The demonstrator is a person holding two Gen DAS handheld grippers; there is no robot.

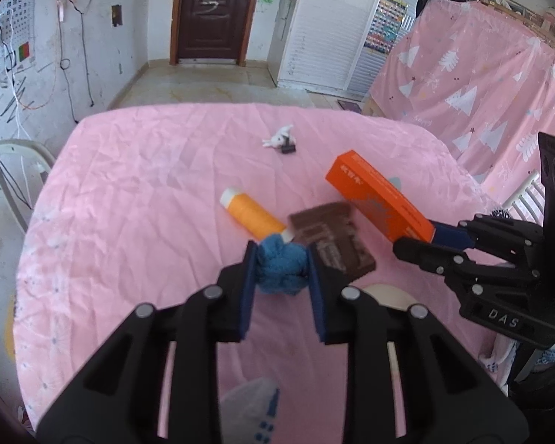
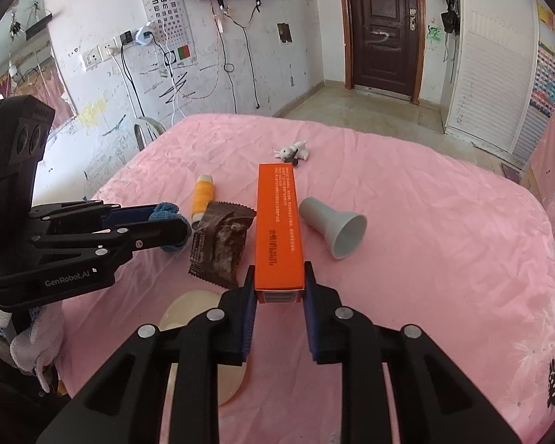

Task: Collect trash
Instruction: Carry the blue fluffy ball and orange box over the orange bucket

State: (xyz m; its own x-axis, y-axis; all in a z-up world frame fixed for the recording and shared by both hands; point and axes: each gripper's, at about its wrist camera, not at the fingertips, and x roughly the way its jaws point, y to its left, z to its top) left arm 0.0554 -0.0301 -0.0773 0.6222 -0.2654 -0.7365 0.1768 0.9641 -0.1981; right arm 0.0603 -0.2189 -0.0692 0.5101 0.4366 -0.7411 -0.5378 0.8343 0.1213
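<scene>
My left gripper (image 1: 280,259) is shut on a crumpled blue cloth ball (image 1: 279,270) just above the pink table; it also shows in the right wrist view (image 2: 174,229). My right gripper (image 2: 279,277) is shut on the near end of a long orange box (image 2: 277,222), which also shows in the left wrist view (image 1: 377,199). A brown snack wrapper (image 2: 220,244) lies between the two grippers. An orange thread spool (image 2: 202,198) lies behind it.
A grey funnel-shaped cup (image 2: 333,227) lies right of the box. A small white toy with a black clip (image 2: 292,151) sits farther back. A beige round plate (image 2: 196,333) lies at the near table edge. A white chair (image 1: 14,170) stands at the left.
</scene>
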